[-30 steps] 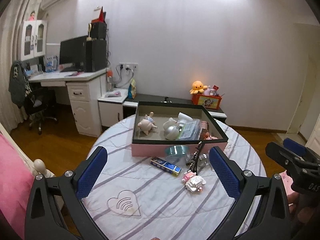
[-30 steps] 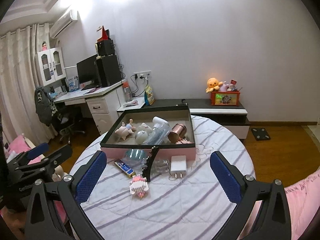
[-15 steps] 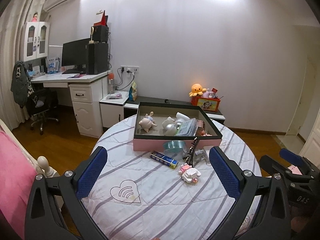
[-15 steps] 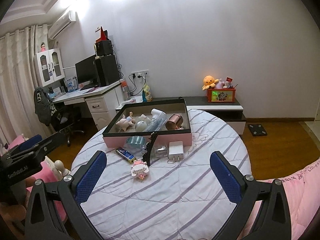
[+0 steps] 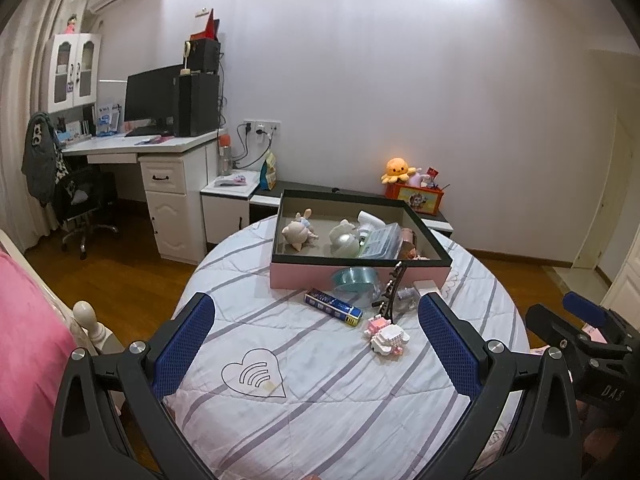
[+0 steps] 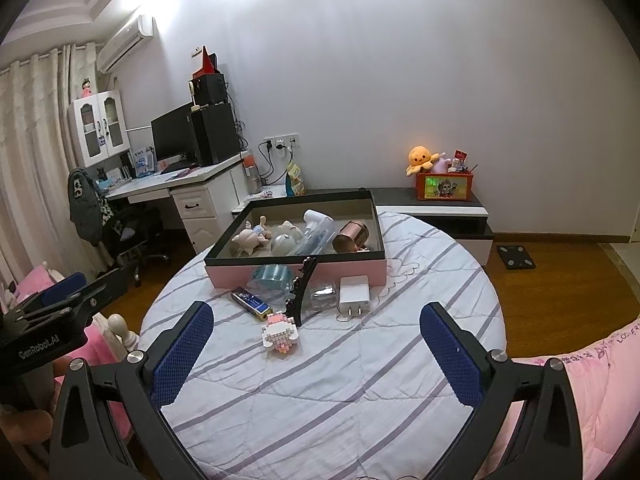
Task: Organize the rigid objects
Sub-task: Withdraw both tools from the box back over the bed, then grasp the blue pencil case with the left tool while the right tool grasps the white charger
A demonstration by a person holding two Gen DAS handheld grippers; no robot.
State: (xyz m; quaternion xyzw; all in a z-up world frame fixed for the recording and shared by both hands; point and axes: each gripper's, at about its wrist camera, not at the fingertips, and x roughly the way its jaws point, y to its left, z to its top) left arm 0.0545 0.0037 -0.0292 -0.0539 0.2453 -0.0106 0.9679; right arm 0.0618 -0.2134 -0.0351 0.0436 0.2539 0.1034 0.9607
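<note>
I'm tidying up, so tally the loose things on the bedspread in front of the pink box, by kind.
Toys: 1, block figure
Chargers: 1, white plug
Hair clips: 1, black
Small boxes: 1, blue
Round blue containers: 1
Clear item: 1
Total: 6

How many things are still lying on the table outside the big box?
6: teal roll, blue box, black clip, clear piece, white charger, pink block toy. Others may be hidden.

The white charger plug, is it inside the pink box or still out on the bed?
Out. The white charger lies on the striped quilt, just in front of the pink box, prongs pointing away from it.
</note>
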